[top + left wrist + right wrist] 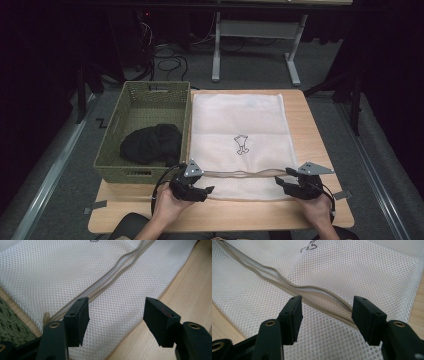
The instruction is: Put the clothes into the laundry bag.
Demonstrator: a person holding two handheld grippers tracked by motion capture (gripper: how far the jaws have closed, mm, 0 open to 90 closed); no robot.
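Both sets of jaws stand wide apart with nothing between them. The left gripper [192, 186] hovers over the near-left corner of the white mesh laundry bag [239, 140], its left jaw just above the beige zipper [105, 280] where the zipper ends in a small pull tab [46, 317]. The right gripper [300, 186] hangs over the bag's near-right part, its jaws straddling the zipper [294, 288], which bulges there and looks partly unzipped, showing a slit of the inside. The bag lies flat on the wooden table [225, 215], the zipper running across it near the person's edge. Left of the bag, touching its side, stands an olive woven basket [150, 92] with a black garment [152, 144] bundled in its near end. The step in hand looks like the approach to opening the bag's mouth. Next, I judge, each gripper must drop and pinch one lip of the zipper, taking mesh from the top layer alone, then lift to spread the opening for the garment.
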